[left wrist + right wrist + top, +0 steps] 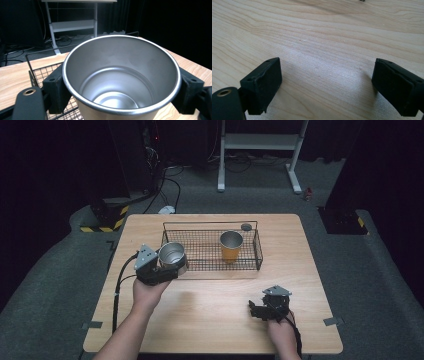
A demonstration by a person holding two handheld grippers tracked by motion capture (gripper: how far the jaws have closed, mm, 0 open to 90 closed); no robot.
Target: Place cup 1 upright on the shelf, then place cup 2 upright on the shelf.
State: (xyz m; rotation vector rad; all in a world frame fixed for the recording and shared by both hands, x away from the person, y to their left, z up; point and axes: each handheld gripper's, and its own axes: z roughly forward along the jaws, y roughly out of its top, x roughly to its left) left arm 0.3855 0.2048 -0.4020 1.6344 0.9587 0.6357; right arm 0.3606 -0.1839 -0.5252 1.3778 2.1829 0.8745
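Right gripper [260, 309]: nearest the person, low over bare table [210, 310], jaws spread wide with only wood grain between the pads [263, 80]; it holds nothing
Left gripper [167, 270]: jaws clamped on the steel cup [172, 255], one black pad on each side of the cup wall just under the rim
Steel cup: upright between the left pads, open mouth up, empty inside; in the left gripper view its rim [120, 75] spans the gap from pad to pad
Cup's place: at the near left corner of the wire basket [212, 249], the basket's mesh showing just beyond and beneath the left pad
Orange cup [231, 246]: farther out, standing upright inside the basket, well to the right of the gripped cup
Small dark disc [246, 226]: by the basket's far rim; too small to say what it is
Step in hand: by my reading, carrying the gripped cup at the basket's edge, either into it or out of it; I cannot tell which
Next move calls for: keeping the cup upright, clearing the basket's wire rim, setting it well apart from the orange cup, then spreading the left pads
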